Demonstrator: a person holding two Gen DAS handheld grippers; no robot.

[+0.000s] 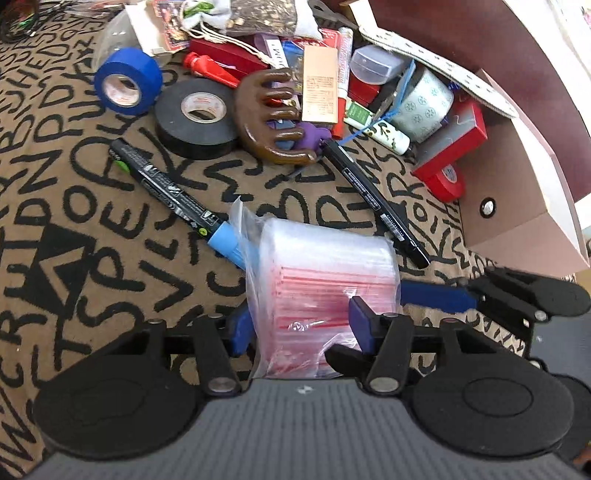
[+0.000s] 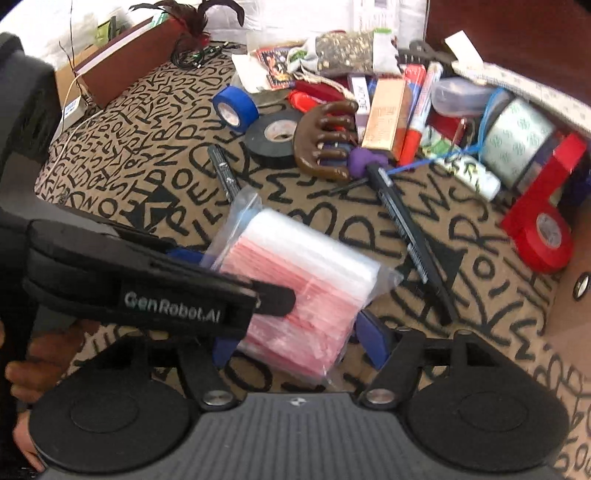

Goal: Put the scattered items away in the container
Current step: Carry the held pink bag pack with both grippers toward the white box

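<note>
A clear pack of red-striped zip bags (image 1: 325, 291) sits between the blue fingers of my left gripper (image 1: 301, 325), which is shut on it. In the right wrist view the same pack (image 2: 295, 291) also lies between the fingers of my right gripper (image 2: 299, 343), which press its sides, with the left gripper's arm (image 2: 140, 280) across it. The brown open box (image 1: 517, 192) stands at the right, with a red tape roll (image 1: 447, 181) at its mouth. Two black markers (image 1: 166, 184) (image 1: 376, 199), a black tape roll (image 1: 195, 118) and a blue tape roll (image 1: 127, 81) lie on the lettered cloth.
A pile of items lies at the back by the box: a brown wooden comb (image 1: 273, 114), a tan carton (image 1: 320, 85), a patterned tape roll (image 1: 421, 103), red boxes, a seed pouch (image 1: 258, 14). Another brown box (image 2: 125, 59) and cables (image 2: 199, 55) sit far left.
</note>
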